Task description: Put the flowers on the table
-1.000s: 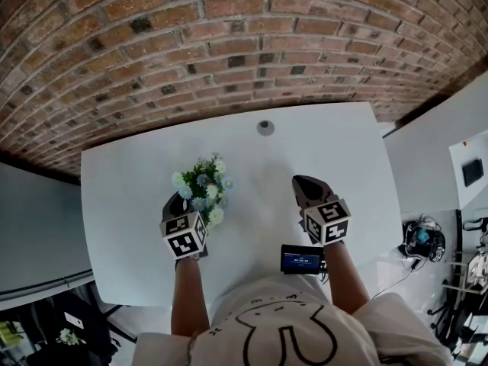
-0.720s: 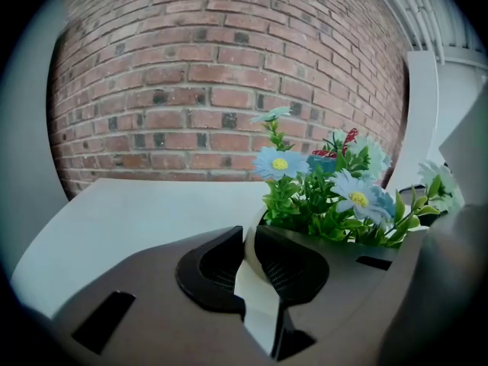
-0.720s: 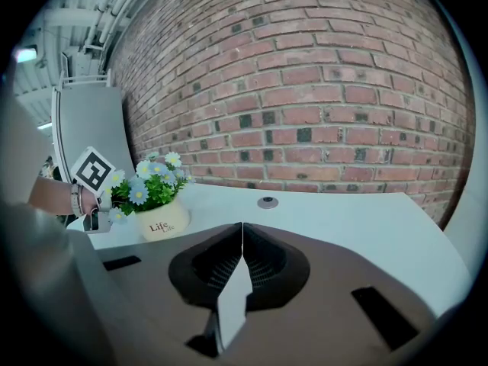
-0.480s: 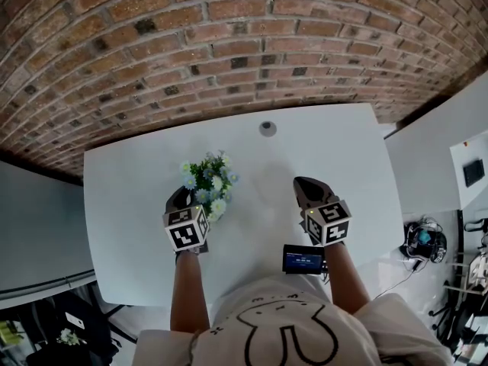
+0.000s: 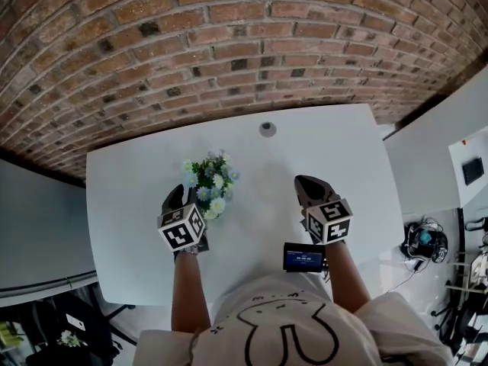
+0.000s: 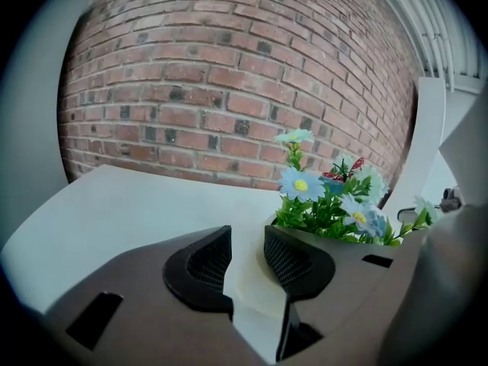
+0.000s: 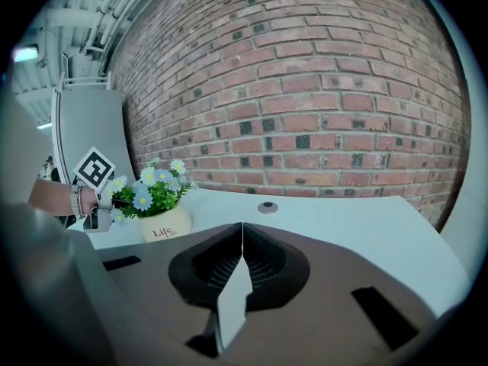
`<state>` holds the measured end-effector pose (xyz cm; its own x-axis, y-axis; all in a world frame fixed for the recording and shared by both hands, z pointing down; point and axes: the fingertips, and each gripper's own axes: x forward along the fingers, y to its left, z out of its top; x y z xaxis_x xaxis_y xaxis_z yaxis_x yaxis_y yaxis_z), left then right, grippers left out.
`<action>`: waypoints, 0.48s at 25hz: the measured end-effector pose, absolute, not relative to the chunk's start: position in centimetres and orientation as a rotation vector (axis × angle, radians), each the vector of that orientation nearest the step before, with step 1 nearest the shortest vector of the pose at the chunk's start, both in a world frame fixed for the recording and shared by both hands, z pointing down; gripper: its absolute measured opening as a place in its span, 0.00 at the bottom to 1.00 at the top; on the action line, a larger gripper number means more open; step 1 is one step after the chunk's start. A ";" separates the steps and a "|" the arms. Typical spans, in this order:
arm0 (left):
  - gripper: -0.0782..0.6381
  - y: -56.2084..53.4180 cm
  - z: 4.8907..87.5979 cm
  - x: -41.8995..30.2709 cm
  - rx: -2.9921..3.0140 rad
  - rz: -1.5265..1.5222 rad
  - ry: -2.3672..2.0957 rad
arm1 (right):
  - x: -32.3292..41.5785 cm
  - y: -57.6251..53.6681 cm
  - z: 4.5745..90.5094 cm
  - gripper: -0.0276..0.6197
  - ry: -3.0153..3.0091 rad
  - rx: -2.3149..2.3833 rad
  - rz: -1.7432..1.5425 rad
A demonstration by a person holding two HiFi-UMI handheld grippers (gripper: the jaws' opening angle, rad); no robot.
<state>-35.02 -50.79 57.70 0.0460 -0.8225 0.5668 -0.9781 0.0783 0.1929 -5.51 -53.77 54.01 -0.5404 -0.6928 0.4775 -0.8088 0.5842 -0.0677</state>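
My left tongs [image 5: 183, 201] have just been opening, seemingly on nothing; the flowers [image 5: 208, 181] stand upright just upper right of them. My right tongs [image 5: 309, 190], clenched, sit farther off.

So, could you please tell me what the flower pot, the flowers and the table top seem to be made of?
Flower pot: likely glazed ceramic, given its smooth cream surface with printed lettering.
Flowers: probably artificial, plastic or fabric, since the petals and leaves are very uniform.
Table top: matte white, perhaps laminate. It looks smooth and even, with no grain.
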 end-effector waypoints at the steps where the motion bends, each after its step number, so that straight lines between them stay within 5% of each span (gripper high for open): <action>1: 0.30 -50.7 57.5 -35.1 1.781 0.364 -1.814 | -5.5 -53.7 53.9 0.07 -2.416 1.213 0.393; 12: 0.22 -47.4 55.6 -35.9 1.820 0.304 -1.823 | -5.8 -50.2 51.6 0.07 -2.448 1.284 0.339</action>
<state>-35.93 -47.39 55.61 0.0589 -0.8532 0.5182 -0.9751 0.0619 0.2128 -5.83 -50.16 51.59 -0.5255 -0.7424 0.4156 -0.8274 0.5597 -0.0464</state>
